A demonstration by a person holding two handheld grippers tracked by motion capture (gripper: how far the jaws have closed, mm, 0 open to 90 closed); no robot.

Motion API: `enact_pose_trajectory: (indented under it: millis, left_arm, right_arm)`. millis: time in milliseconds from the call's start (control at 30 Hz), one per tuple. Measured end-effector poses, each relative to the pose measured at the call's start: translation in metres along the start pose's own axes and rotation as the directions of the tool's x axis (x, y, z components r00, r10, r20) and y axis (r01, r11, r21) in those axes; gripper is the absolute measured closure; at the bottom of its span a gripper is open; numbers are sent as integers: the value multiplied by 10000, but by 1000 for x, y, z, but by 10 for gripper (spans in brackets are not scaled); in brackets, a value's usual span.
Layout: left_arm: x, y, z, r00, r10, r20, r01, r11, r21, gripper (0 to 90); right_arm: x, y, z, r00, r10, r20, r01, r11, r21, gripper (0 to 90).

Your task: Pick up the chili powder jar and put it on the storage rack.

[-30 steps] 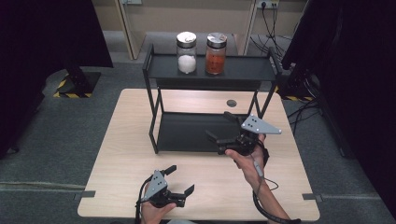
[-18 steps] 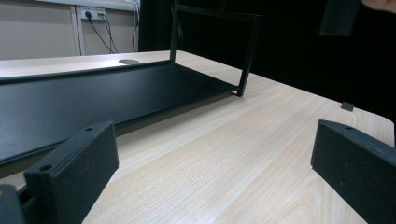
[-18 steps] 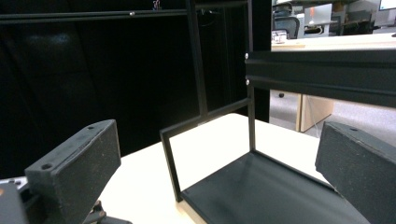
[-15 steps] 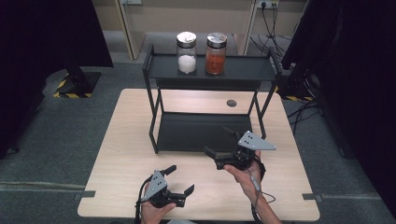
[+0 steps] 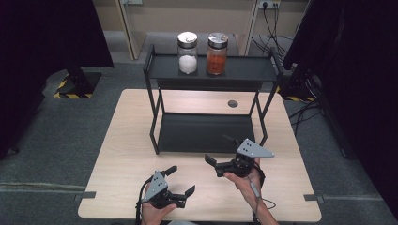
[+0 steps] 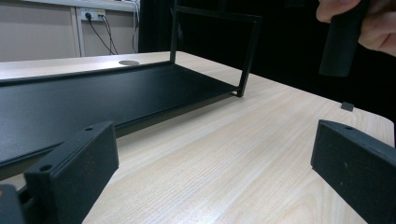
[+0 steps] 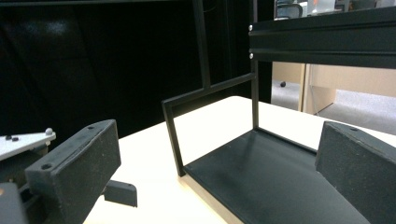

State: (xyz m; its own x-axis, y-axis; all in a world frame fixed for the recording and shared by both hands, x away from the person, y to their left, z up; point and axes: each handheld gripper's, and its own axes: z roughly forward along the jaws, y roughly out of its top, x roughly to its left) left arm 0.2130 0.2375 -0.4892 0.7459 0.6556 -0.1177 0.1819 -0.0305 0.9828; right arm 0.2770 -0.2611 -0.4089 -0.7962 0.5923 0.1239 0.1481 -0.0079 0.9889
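A black two-tier rack (image 5: 155, 126) stands on the light wood table (image 5: 126, 140). Two lidded glass jars sit on its top shelf, one with white contents (image 5: 187, 58) and one with orange contents (image 5: 217, 54). My left gripper (image 5: 181, 180) is open near the table's front edge, with nothing between its jaws (image 6: 210, 163). My right gripper (image 5: 216, 149) is open and empty just in front of the rack's lower shelf (image 7: 280, 177), pointing left (image 7: 219, 172). In the left gripper view the lower shelf (image 6: 93, 93) lies ahead and the person's right hand (image 6: 373, 23) is at the top right.
A round grommet (image 5: 233, 103) is set in the table behind the rack. Dark curtains hang on both sides, and cables trail on the floor at the right (image 5: 305, 108). Bare tabletop lies between the two grippers and to the rack's left (image 5: 131, 154).
My right gripper has drawn back from the lower shelf toward the table's front edge and sunk lower. The left gripper has stayed put.
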Motion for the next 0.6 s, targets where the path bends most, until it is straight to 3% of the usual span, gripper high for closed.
enact_pose_trajectory:
  millis: [600]
  left_arm:
    - [1, 0, -1, 10000, 28, 50, -28, 10000, -74, 3]
  right_arm:
    - [2, -24, 3, 9998, -57, -183, 64, 9992, 391, 3]
